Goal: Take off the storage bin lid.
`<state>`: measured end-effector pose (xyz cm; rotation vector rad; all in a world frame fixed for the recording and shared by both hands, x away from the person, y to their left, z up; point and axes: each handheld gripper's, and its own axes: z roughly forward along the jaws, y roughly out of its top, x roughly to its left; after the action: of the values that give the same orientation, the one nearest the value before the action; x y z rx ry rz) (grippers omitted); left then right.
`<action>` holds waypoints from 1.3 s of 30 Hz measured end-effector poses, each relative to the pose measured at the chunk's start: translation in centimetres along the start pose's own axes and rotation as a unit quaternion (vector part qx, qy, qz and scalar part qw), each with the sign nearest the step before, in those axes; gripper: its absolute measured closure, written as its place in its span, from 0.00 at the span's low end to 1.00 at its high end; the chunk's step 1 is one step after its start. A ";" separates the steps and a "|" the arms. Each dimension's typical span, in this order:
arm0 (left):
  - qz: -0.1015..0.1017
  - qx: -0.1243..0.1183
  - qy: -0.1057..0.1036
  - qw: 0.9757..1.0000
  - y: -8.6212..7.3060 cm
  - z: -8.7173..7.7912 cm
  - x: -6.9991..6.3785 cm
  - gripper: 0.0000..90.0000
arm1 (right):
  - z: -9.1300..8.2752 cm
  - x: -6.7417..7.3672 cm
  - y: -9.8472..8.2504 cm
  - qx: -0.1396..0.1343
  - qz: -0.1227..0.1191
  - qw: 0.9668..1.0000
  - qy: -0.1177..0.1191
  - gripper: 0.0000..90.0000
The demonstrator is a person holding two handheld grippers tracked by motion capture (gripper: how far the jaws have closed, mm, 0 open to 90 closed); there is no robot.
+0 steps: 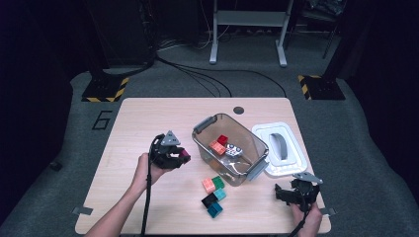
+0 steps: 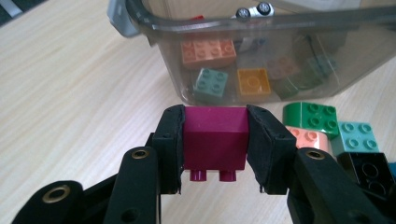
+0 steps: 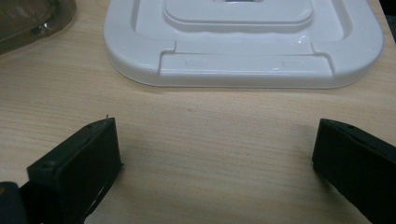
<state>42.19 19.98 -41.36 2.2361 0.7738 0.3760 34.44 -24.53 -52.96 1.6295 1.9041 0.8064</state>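
My left gripper [image 2: 215, 149] is shut on a magenta brick [image 2: 215, 140], its pads pressing both sides, studs pointing back toward the camera. In the high view the left gripper [image 1: 179, 154] holds the magenta brick [image 1: 184, 154] above the table, left of the clear plastic bin [image 1: 258, 143]. Inside the bin lie a red brick [image 1: 223, 139], an orange brick [image 1: 217, 147] and a small toy car [image 1: 233, 151]. My right gripper [image 1: 284, 192] rests at the table's front right, open, with bare wood between its jaws [image 3: 210, 154]. The white lid [image 3: 243, 42] lies just beyond it.
Loose bricks sit in front of the bin: a pink one [image 1: 209, 185], a green one [image 1: 218, 182], a teal one [image 1: 220, 194], a black one [image 1: 209, 200] and a blue one [image 1: 215, 210]. The white lid [image 1: 280, 148] lies right of the bin.
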 end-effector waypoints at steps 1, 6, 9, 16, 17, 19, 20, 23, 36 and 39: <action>0.000 -0.003 0.001 1.000 0.2 0.0 0.0 0.66 | 0.0 0.0 0.0 0.000 0.000 1.000 0.000 0.00; 0.005 -0.011 0.005 1.000 1.6 -0.6 0.3 0.66 | 0.0 0.0 0.0 0.000 0.000 1.000 0.000 0.00; 0.008 -0.014 0.008 1.000 2.4 -0.7 0.5 0.66 | 0.0 0.0 0.0 0.000 0.000 1.000 0.000 0.00; 0.016 -0.020 0.017 1.000 3.9 -1.1 1.0 0.66 | 0.0 0.0 0.0 0.000 0.000 1.000 0.000 0.00; 0.016 -0.023 0.017 0.999 4.1 -1.2 1.0 0.66 | 0.0 0.0 0.0 0.000 0.000 1.000 0.000 0.00; 0.018 -0.023 0.019 0.999 4.6 -1.3 1.2 0.66 | 0.0 0.0 0.0 0.000 0.000 1.000 0.000 0.00; 0.019 -0.024 0.020 0.999 4.8 -1.3 1.3 0.66 | 0.0 0.0 0.0 0.000 0.000 1.000 0.000 0.00; 0.020 -0.025 0.019 0.999 5.4 -1.3 1.3 0.66 | 0.0 0.0 0.0 0.000 0.000 1.000 0.000 0.00; 0.027 -0.028 0.020 0.999 8.1 -0.4 1.2 0.66 | 0.0 0.0 0.0 0.000 0.000 1.000 0.000 0.00; 0.034 -0.025 0.016 0.999 8.6 0.1 1.1 0.66 | 0.0 0.0 0.0 0.000 0.000 1.000 0.000 0.00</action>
<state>46.70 15.83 -35.16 2.2188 0.6995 0.4601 34.43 -24.53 -52.96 1.6300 1.9036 0.8058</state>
